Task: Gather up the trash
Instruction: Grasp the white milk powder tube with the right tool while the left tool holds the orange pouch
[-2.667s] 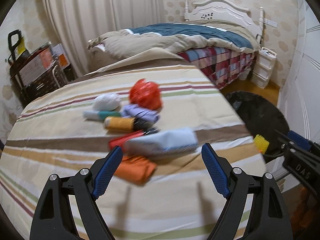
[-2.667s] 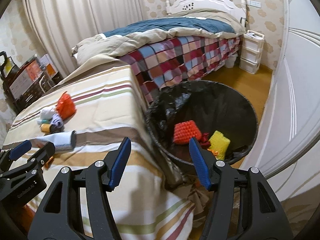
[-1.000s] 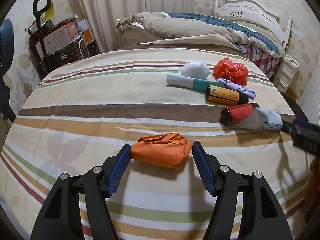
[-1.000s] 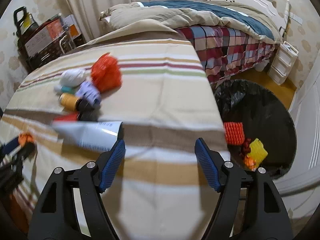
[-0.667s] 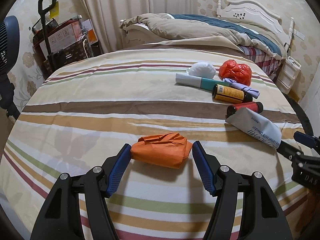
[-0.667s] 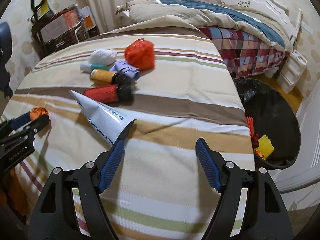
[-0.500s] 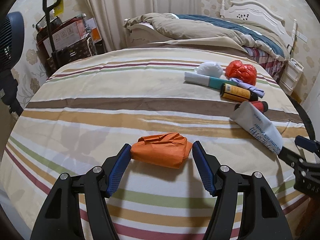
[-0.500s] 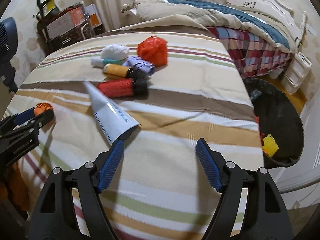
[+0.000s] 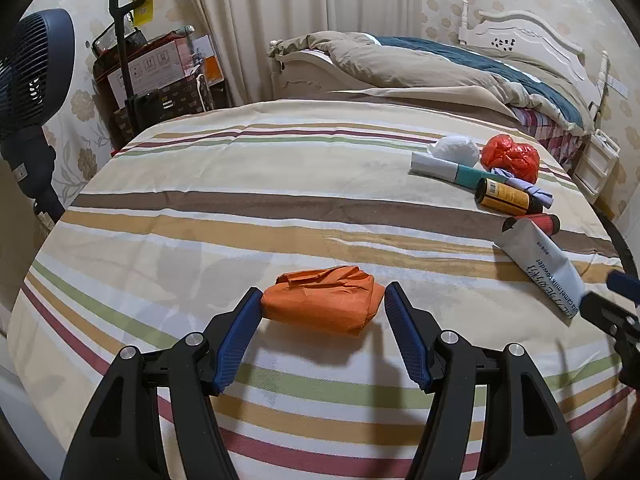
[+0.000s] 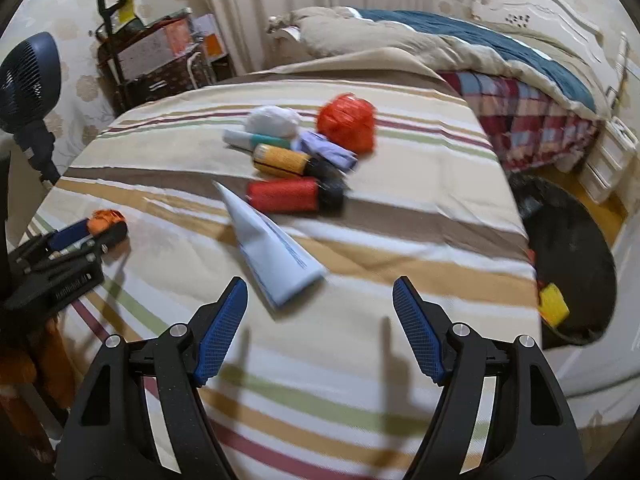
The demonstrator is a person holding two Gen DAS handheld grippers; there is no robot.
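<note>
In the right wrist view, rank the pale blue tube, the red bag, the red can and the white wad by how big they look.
1. Pale blue tube, though it lies nearest the camera.
2. Red can and red bag: too close to rank.
3. White wad, smallest and blurred.

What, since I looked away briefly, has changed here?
The left tool took hold of the orange wad and carried it left, away from the pile. The right tool, open, swung from over the bin back over the striped bed. The pile stayed put.
</note>
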